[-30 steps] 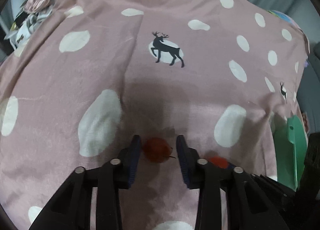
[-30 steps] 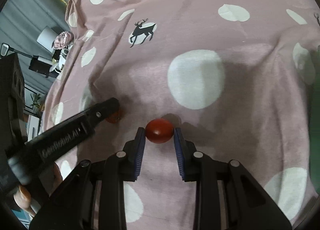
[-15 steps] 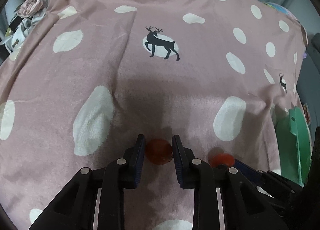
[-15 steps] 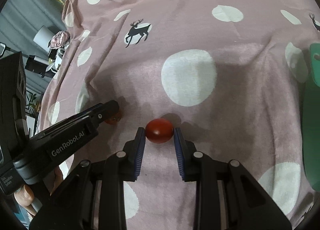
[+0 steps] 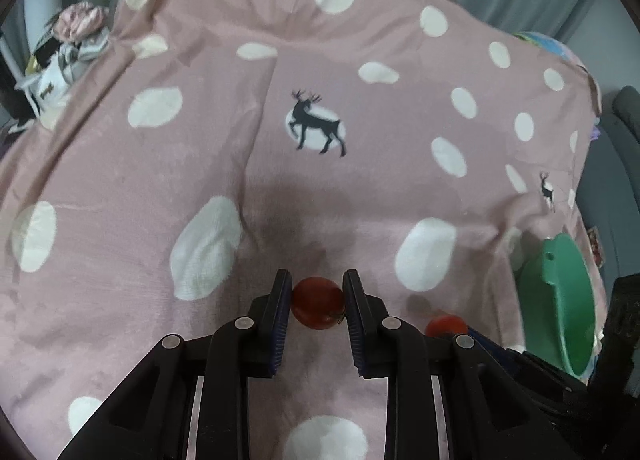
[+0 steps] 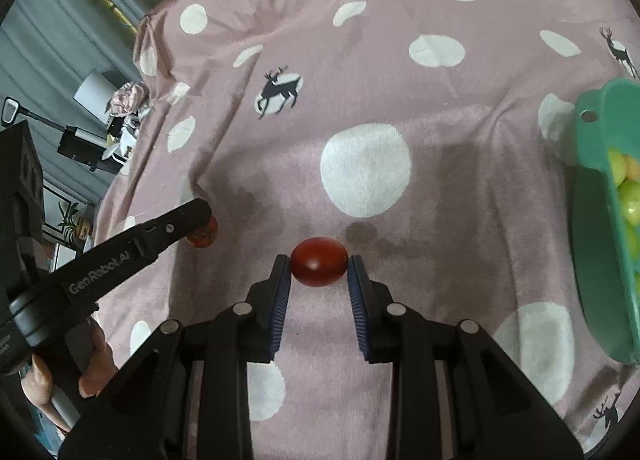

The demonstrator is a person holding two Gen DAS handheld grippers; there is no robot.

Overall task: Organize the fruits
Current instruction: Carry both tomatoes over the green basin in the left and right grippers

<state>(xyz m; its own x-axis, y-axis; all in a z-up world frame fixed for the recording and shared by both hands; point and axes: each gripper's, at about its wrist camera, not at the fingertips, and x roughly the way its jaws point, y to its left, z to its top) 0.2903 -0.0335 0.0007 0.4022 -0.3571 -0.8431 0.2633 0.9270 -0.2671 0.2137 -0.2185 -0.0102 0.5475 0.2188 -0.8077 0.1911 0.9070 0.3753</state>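
Left wrist view: small red fruit (image 5: 318,308) clamped between the pads of the left gripper (image 5: 316,302), low centre of frame, over the pink spotted cloth (image 5: 240,131). Stem end low right, against the right pad; long axis roughly across the jaws. Underside of fruit and any contact with the cloth not discernible. Second red fruit (image 5: 446,326) lower right, mostly masked by the right gripper, only its top showing. Green bowl (image 5: 560,292) at right edge, seen nearly edge-on, contents not visible in this view.

Right wrist view: oval red fruit (image 6: 319,267) pinched at the very fingertips of the right gripper (image 6: 319,272), centre of frame, long axis lying left to right across the jaws. Dark shadow on the cloth up and right of it. Left gripper entering from the left edge, its fruit largely hidden behind the finger. Part of a hand (image 6: 94,360) visible lower left, cut off by the frame. Green bowl at right edge, cropped, holding pale yellow-green round fruits (image 6: 628,195); count not determinable.

Against the earlier frames: left jaws previously apart, with the fruit loose between them on the cloth; now closed onto it. Right grip unchanged. More of the bowl, the cloth's far edge and the grey curtain beyond in view than before.
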